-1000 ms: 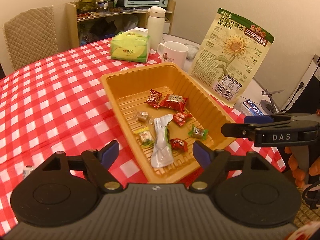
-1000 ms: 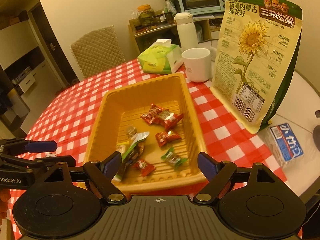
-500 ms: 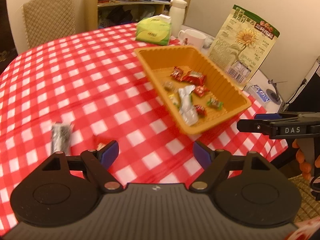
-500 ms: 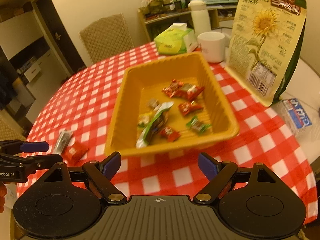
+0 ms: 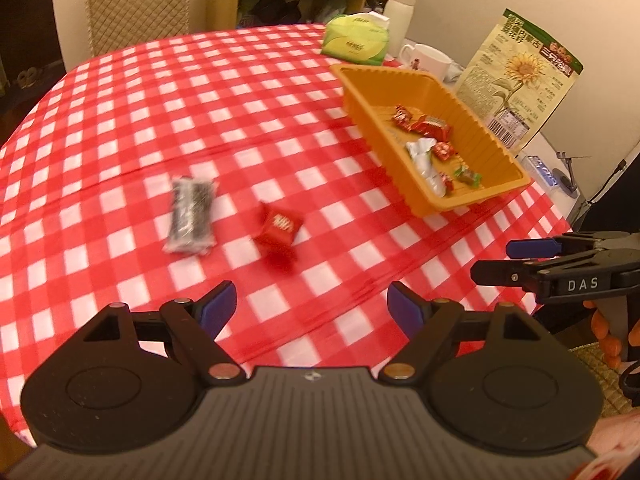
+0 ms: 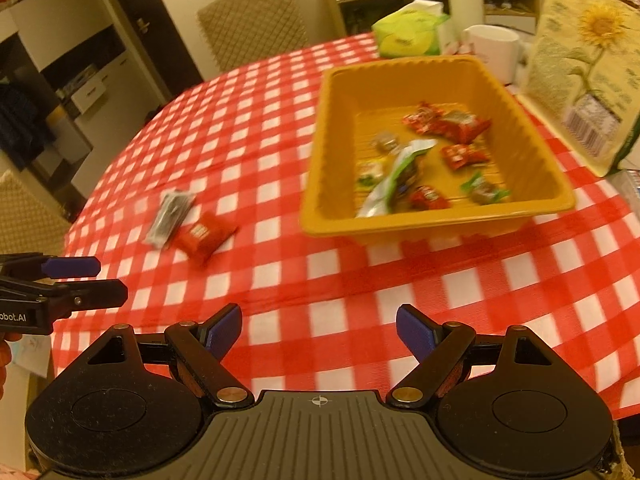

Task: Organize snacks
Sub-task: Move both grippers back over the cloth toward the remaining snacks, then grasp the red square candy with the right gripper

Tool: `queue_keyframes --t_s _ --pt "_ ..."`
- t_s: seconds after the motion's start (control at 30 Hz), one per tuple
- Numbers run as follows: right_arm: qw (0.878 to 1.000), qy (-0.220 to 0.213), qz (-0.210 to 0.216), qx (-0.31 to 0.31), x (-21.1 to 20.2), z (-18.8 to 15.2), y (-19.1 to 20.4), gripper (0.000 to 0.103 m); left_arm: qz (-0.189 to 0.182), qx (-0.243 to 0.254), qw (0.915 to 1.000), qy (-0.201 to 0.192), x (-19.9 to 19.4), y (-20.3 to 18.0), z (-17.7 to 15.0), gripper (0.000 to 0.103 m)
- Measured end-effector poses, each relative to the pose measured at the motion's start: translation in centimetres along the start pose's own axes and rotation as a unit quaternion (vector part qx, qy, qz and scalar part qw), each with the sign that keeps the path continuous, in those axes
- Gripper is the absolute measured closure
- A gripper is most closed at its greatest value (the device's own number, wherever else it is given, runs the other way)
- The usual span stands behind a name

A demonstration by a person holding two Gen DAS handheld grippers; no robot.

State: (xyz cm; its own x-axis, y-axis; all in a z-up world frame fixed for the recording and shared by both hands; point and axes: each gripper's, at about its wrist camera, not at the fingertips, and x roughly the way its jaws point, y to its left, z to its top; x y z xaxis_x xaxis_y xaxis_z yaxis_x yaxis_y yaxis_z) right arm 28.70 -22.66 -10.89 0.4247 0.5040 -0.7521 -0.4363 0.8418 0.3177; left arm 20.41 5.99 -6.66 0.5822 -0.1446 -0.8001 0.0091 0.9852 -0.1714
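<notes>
Left of centre in the left wrist view, two snacks lie loose on the checked cloth — a dark bar (image 5: 191,216) and a red packet (image 5: 280,227). Both grippers, left (image 5: 311,307) and right (image 6: 319,333), gape empty. I'd centre one packet between the pads, close gently, then carry it to the tray (image 5: 472,200) at right.

White mug (image 5: 428,60) beside tissue pack (image 5: 356,40)
</notes>
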Motion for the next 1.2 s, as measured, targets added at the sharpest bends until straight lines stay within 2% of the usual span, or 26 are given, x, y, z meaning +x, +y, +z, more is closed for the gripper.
queue_keyframes --t_s 0.7,1.2 --pt "0.997 0.037 0.020 -0.058 5.4 0.0 8.3 0.019 0.023 -0.058 0.9979 0.019 -1.8 7.6 -2.9 0.020" --pt "0.997 0.028 0.015 -0.073 8.7 2.6 11.6 0.019 0.042 -0.067 0.9967 0.015 -1.1 11.5 -2.0 0.019"
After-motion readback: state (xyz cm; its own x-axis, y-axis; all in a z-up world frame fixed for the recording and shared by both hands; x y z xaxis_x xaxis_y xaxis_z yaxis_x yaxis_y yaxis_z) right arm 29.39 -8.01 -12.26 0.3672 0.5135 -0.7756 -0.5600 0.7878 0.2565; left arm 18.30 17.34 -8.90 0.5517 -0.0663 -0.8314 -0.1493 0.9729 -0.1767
